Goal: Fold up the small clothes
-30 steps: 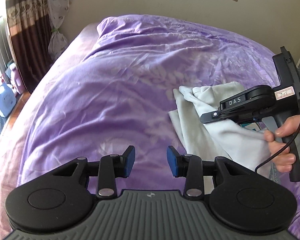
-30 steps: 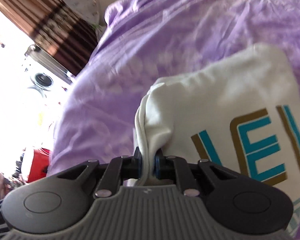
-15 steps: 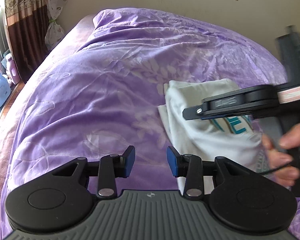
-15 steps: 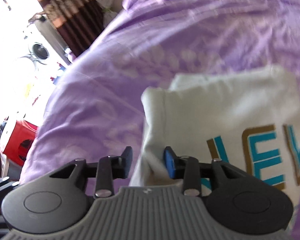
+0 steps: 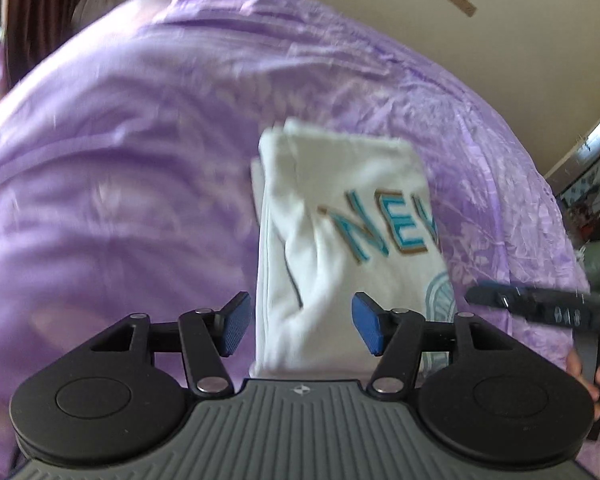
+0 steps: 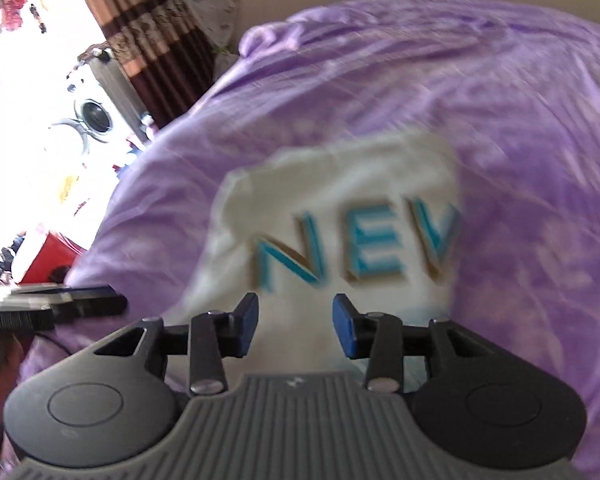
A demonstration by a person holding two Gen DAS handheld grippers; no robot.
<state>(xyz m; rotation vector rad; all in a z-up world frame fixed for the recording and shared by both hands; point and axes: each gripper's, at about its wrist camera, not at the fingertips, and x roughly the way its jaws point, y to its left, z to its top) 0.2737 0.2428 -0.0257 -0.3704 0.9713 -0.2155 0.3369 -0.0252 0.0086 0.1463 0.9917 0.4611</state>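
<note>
Left wrist view first — the white shirt (image 5: 340, 248) is lying on the purple bedspread (image 5: 120, 168), already narrowed into a tall, slim panel, so the side folds are looking done. Its long axis is running away from the camera, near end tucked under the left tool (image 5: 302, 326), far end pointing up the bed toward the wall. The teal lettering (image 5: 384, 224) is showing face up near the right edge and cut off there by the fold. The left tool is hovering with its blue pads spread wide on either side of the shirt's near end, gripping nothing. At the right edge the right tool (image 5: 540, 308) is poking in, blurred, well clear of the cloth; from here I cannot tell how its jaws stand

Over to the right wrist view — the same shirt (image 6: 340, 232) is sitting just ahead of the right tool (image 6: 294, 326), lettering (image 6: 360, 248) reading upright, so this camera is looking along the length too. The right tool's jaws are standing apart, nothing between them but the shirt's near edge below. The left tool (image 6: 60, 304) is showing as a dark blur at the left, beside the cloth

My read: what is left is the cross fold — bringing one short end over the other to halve that length — and then perhaps a smoothing, since the near left portion is still looking rumpled
</note>
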